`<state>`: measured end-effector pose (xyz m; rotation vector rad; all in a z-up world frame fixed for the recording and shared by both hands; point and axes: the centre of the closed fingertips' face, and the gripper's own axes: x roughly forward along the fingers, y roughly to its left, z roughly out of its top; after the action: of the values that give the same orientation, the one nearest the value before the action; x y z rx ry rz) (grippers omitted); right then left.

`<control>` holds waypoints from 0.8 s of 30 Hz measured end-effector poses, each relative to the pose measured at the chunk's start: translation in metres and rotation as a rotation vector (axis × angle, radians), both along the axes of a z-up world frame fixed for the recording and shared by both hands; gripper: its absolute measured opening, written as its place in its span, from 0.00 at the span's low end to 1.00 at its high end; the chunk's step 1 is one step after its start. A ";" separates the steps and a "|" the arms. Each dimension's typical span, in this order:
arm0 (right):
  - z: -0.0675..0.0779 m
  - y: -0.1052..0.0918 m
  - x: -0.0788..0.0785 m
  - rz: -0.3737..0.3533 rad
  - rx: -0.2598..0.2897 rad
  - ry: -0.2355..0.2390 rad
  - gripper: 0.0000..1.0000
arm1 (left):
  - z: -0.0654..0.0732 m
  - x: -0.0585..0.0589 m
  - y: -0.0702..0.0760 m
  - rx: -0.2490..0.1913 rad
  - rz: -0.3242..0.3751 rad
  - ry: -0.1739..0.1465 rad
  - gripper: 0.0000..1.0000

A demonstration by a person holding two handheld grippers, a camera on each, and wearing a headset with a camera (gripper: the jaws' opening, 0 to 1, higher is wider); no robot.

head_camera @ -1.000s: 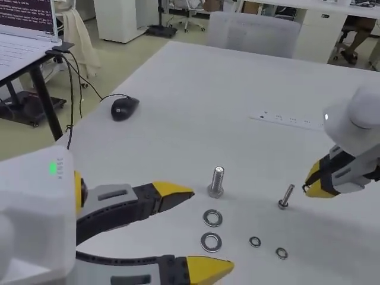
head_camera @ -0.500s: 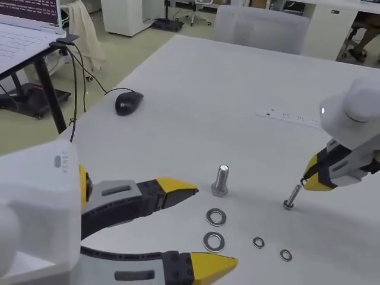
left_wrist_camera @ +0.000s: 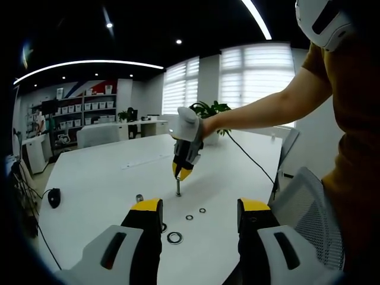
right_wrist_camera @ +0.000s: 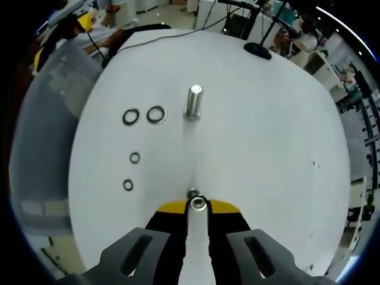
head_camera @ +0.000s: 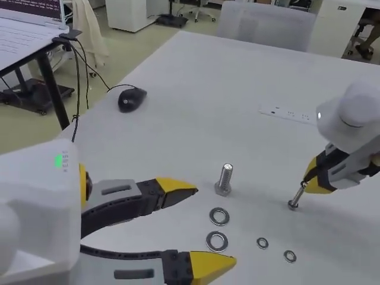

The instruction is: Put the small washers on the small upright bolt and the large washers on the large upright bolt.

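Right gripper (head_camera: 307,182) clamps top of small bolt (head_camera: 295,197).

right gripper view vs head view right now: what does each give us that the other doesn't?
Right gripper view: an end-on look at the small bolt, its top seated between the yellow tips of the right gripper, which appear closed on it. Head view: that bolt from the side, tilted with its head on the table; also the left gripper close up, jaws wide open, and a laptop. Both: the large bolt upright and bare, two large washers and two small washers lying flat, and the mouse.
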<state>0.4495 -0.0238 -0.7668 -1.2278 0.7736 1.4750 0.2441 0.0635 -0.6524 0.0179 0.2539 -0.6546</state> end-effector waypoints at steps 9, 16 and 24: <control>-0.010 0.002 0.001 0.013 -0.020 0.003 0.12 | -0.001 -0.001 0.001 -0.003 0.005 0.006 0.50; -0.024 0.003 0.001 0.032 -0.036 0.021 0.12 | -0.003 -0.002 0.003 -0.002 0.012 0.014 0.50; -0.040 0.003 0.003 0.045 -0.045 0.023 0.13 | -0.003 -0.002 0.005 -0.001 0.015 0.019 0.50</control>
<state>0.4521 -0.0210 -0.8070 -1.2714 0.8027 1.5183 0.2421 0.0688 -0.6558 0.0093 0.2715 -0.6401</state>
